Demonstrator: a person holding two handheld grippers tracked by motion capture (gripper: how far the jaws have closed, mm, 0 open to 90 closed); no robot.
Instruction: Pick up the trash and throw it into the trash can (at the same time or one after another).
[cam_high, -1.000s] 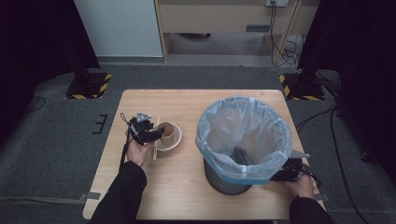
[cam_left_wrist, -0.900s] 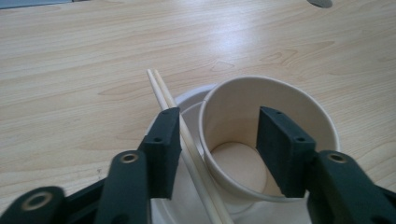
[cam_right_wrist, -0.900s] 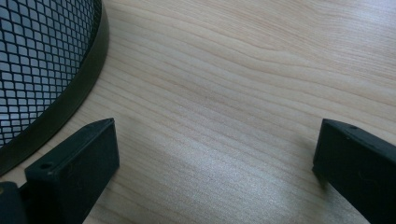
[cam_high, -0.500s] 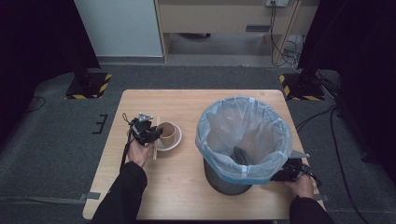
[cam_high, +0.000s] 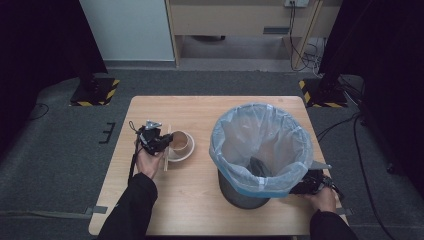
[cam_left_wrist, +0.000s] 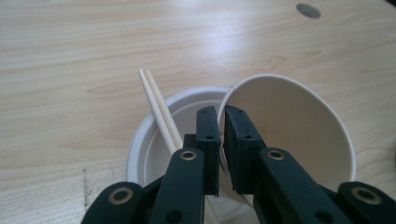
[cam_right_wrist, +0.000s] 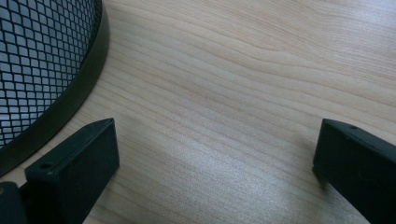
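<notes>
A paper cup (cam_left_wrist: 299, 126) lies tilted on its side in a white paper bowl (cam_left_wrist: 142, 149), and my left gripper (cam_left_wrist: 222, 122) is shut on the cup's rim. Two wooden chopsticks (cam_left_wrist: 159, 105) rest across the bowl's left edge. From above, the cup (cam_high: 180, 141) and bowl (cam_high: 186, 153) sit left of centre on the table, with the left gripper (cam_high: 159, 140) just to their left. My right gripper (cam_right_wrist: 215, 154) stands open over bare wood beside the black mesh bin (cam_right_wrist: 37, 65). In the high view the right gripper (cam_high: 309, 184) is at the bin's lower right.
The bin (cam_high: 260, 145) is lined with a pale blue bag and holds something dark at its bottom. The wooden table (cam_high: 200, 210) stands on grey carpet. A round grey spot (cam_left_wrist: 308, 10) marks the tabletop beyond the cup.
The left gripper and the cup have shifted only slightly. The right gripper has stayed by the bin.
</notes>
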